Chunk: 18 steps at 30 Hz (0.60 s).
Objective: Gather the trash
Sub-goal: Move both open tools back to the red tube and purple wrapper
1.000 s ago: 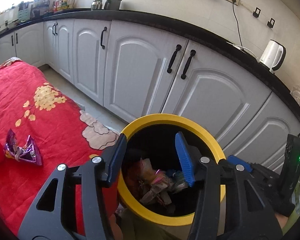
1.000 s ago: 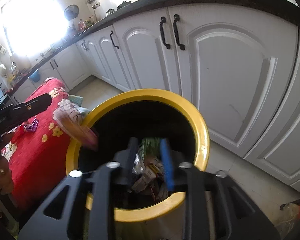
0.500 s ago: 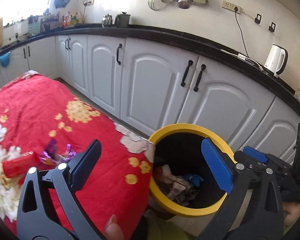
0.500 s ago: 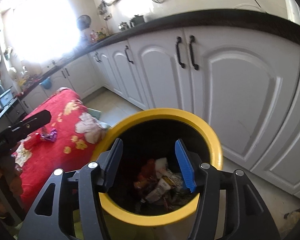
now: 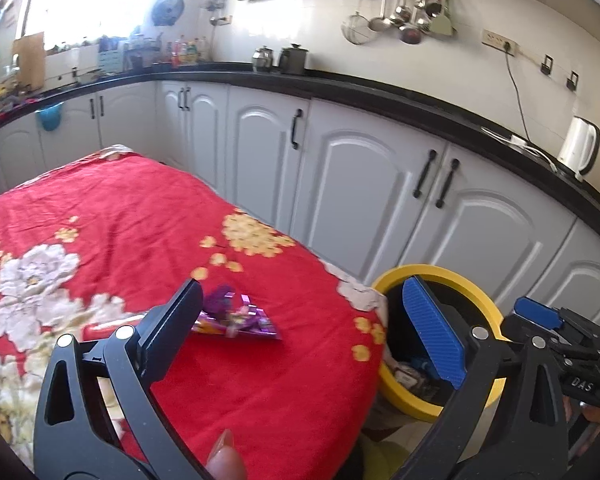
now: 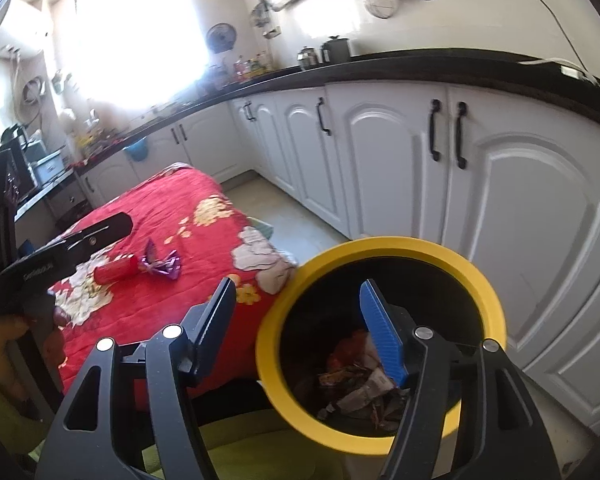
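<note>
Two grippers are in view: the left gripper (image 5: 300, 328) and the right gripper (image 6: 300, 328), each with two fingers. One yellow-rimmed bin (image 6: 484, 280) stands at about 3 o'clock of the red cloth (image 5: 140, 220). Two pieces of trash lie on that cloth: one purple wrapper (image 6: 162, 266) and one red roll (image 6: 114, 272) at its 9 o'clock. One white kettle (image 5: 578, 146) stands on the desk (image 5: 380, 94), with two dark pots (image 5: 280, 58) farther along.

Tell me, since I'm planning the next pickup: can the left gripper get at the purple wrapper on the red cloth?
Probably yes. The left gripper stands wide open and empty, pointing at the purple wrapper, which lies exposed on the red cloth. Only a red tube lies close beside it.
</note>
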Each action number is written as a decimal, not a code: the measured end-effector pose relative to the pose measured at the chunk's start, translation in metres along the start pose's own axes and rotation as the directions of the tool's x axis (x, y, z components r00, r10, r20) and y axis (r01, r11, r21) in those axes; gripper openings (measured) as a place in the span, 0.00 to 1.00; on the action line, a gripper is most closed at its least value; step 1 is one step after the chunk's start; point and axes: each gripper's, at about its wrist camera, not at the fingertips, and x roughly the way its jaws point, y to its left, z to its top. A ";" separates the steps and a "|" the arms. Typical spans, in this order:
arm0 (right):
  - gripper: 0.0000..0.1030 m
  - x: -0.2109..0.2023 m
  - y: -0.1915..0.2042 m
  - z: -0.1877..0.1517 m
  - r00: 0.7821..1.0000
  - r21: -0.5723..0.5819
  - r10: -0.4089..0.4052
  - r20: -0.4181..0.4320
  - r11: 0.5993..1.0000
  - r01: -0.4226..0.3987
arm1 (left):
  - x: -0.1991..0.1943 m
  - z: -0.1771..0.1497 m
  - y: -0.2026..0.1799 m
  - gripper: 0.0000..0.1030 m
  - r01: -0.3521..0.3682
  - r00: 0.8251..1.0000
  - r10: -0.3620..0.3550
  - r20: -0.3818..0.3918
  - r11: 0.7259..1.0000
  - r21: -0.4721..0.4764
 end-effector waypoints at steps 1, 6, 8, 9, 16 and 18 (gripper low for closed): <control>0.61 0.001 0.004 0.001 1.000 -0.007 0.005 -0.002 1.000 -0.005 | -0.002 0.001 0.007 0.89 -0.007 1.000 0.008 0.003 1.000 -0.009; 0.62 0.006 0.026 0.005 0.999 -0.051 0.040 -0.011 0.998 -0.040 | -0.007 0.002 0.031 0.89 -0.035 0.999 0.035 0.008 0.999 -0.035; 0.63 0.010 0.037 0.008 0.998 -0.069 0.054 -0.015 0.996 -0.055 | -0.007 0.001 0.042 0.89 -0.050 0.999 0.051 0.007 0.998 -0.044; 0.63 0.012 0.042 0.009 0.998 -0.080 0.061 -0.017 0.995 -0.062 | -0.008 0.001 0.046 0.89 -0.057 0.998 0.058 0.006 0.997 -0.045; 0.66 0.030 0.073 0.014 0.993 -0.143 0.104 -0.053 0.984 -0.110 | -0.006 -0.005 0.079 0.89 -0.071 0.997 0.070 -0.035 0.997 -0.039; 0.66 0.039 0.079 0.015 0.991 -0.149 0.117 -0.071 0.981 -0.127 | -0.004 -0.008 0.090 0.89 -0.084 0.995 0.082 -0.053 0.996 -0.029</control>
